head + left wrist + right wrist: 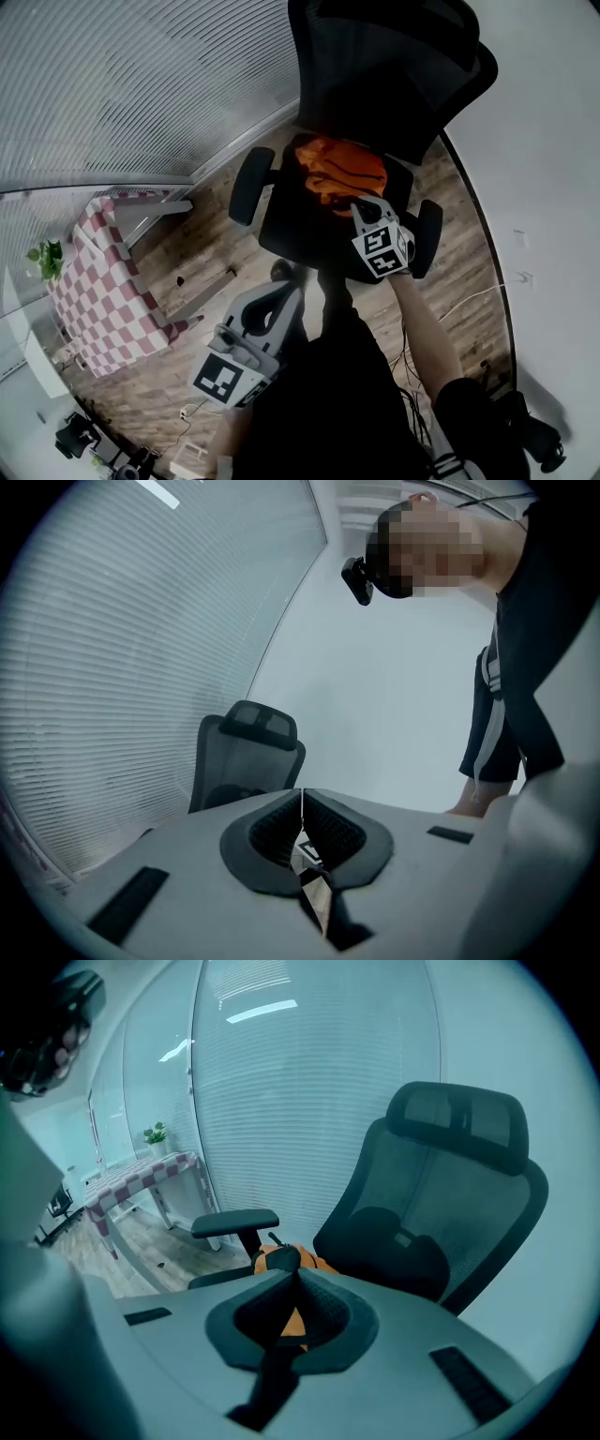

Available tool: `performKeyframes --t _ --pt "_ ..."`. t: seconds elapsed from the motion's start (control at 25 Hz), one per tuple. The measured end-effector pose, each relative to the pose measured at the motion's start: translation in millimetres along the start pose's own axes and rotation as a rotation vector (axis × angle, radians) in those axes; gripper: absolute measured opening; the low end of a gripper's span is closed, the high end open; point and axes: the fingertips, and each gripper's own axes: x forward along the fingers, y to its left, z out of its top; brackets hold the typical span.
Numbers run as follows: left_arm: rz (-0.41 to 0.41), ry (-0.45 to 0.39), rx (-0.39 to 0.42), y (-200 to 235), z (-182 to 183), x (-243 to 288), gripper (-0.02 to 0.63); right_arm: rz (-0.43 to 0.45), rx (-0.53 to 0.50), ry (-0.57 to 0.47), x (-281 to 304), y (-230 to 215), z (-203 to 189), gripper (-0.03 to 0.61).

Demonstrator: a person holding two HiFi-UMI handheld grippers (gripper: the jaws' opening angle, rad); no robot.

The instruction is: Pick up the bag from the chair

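Your right gripper (356, 204) is clamped on the orange bag (337, 173) at the seat of the black office chair (375, 66), between its armrests (251, 186). Your left gripper (284, 291), jaws together and empty, hangs beside the checkered table (103, 281), well apart from the bag.

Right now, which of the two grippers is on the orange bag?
The right gripper, reaching over the chair seat with fingers shut on the orange bag; the left gripper is shut on nothing, short of the chair.

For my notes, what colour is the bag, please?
The bag is orange, clearest in the head view.
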Motion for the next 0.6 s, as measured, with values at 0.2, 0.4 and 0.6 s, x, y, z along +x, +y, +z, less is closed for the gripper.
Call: performKeyframes --t 0.2,0.4,0.6 --pt "0.015 -0.021 0.001 1 8 -12 0.034 -0.036 0.020 -0.068 -28 -4 34 0.025" --pt "-0.012 -0.041 0.055 3 13 -38 0.034 -0.068 0.054 -0.105 -54 9 53 0.025" --pt "-0.045 -0.067 0.085 10 16 -76 0.034 -0.098 0.079 -0.130 -79 44 65 0.024"
